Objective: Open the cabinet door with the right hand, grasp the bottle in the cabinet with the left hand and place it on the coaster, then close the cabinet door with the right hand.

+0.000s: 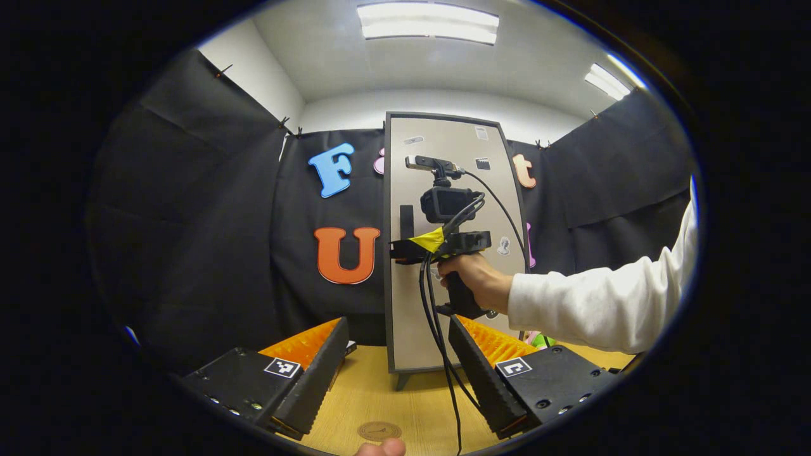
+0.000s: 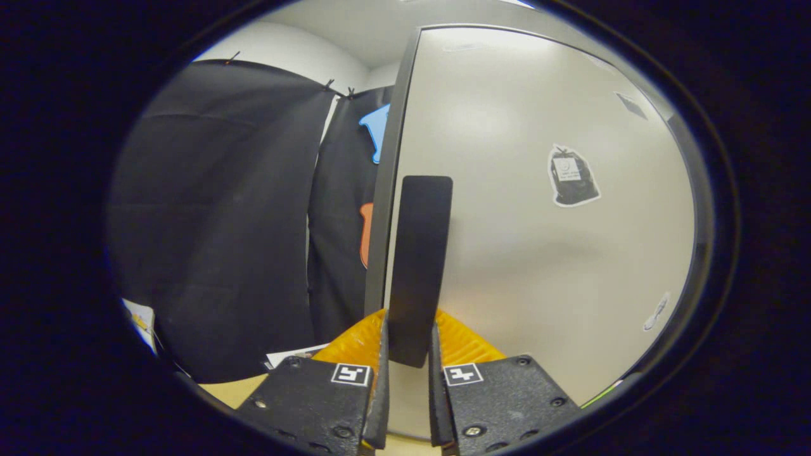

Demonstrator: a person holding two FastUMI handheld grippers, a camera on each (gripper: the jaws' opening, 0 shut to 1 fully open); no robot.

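In the left gripper view we see the cabinet door [image 1: 453,190] standing shut on the wooden table [image 1: 380,392], with the right gripper [image 1: 398,250] held against its dark vertical handle [image 1: 406,221] by a hand [image 1: 476,282] in a white sleeve [image 1: 595,304]; the forearm reaches in level from the right and the wrist is straight, the grip upright. The left gripper [image 1: 396,373] waits low and back from the cabinet, its jaws spread wide with nothing between them, above the round coaster [image 1: 379,431] lying on the table just ahead of it. The bottle is presumably behind the door (we cannot see it). In the right gripper view the handle [image 2: 418,266] runs down between the fingers of the right gripper [image 2: 408,370], which are drawn narrow and appear to press it on both sides near its lower end. We judge that the step in hand is the opening pull: it should follow the door's arc about its hinge, not a straight line, with the clamp kept firm so the handle does not slip, and the light cabinet should not be dragged across the table.
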